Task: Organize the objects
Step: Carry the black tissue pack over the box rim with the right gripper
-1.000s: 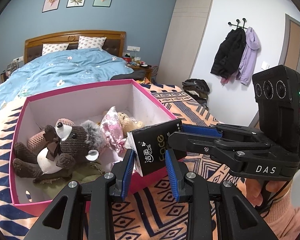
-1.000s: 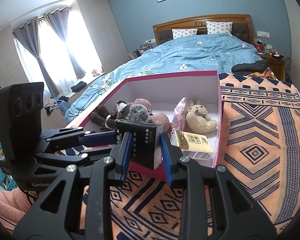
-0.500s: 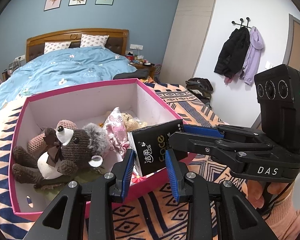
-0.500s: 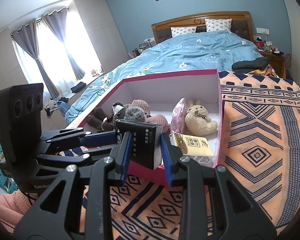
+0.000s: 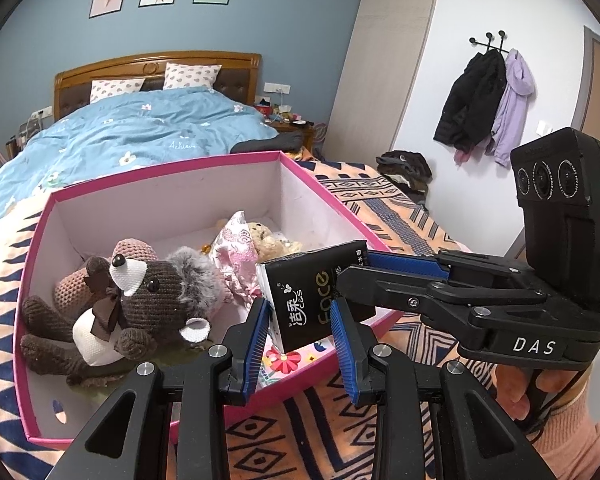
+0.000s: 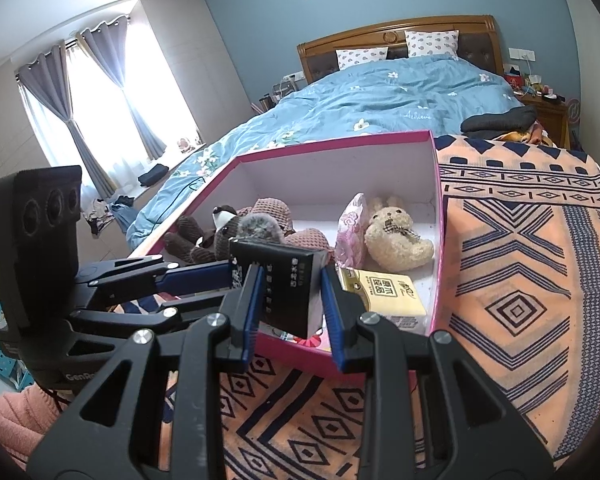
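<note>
A pink box (image 5: 172,168) holding a brown knitted bear (image 5: 132,312) is set on the patterned blanket (image 6: 520,280). Above its near rim, a black tissue pack (image 5: 312,300) is clamped at opposite ends by the left gripper (image 5: 300,320) and the right gripper (image 6: 288,292).

Two close wrist views, both toward the pink box (image 5: 168,168).
</note>
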Motion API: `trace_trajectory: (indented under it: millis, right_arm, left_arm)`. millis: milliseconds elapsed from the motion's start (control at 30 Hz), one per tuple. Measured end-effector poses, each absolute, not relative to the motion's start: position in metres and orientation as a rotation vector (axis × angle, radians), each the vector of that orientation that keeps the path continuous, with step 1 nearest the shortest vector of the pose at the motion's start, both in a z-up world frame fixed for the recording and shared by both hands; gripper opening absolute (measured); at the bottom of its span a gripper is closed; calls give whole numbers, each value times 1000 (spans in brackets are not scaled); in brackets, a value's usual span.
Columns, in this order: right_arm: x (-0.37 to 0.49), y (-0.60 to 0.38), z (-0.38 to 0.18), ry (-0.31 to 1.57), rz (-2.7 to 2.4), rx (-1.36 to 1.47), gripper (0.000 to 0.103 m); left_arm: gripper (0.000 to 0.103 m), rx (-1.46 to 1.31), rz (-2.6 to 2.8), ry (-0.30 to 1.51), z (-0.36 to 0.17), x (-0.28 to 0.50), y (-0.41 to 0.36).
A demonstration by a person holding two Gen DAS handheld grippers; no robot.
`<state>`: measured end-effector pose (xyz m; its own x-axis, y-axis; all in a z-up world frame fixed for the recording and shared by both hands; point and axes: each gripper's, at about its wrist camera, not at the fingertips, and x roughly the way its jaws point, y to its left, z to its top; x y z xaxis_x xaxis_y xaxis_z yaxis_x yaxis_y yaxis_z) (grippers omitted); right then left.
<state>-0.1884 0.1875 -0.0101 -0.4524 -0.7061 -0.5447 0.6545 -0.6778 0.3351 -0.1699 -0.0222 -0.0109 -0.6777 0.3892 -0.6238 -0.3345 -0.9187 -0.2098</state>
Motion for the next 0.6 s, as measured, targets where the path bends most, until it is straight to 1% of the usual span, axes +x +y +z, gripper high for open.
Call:
trace_trajectory:
  millis: [600]
  right_arm:
    - [-195,183,-19,-93,-2148,892,32]
  left_arm:
    - [31,-1031,2552,-117,-20,-179,-24]
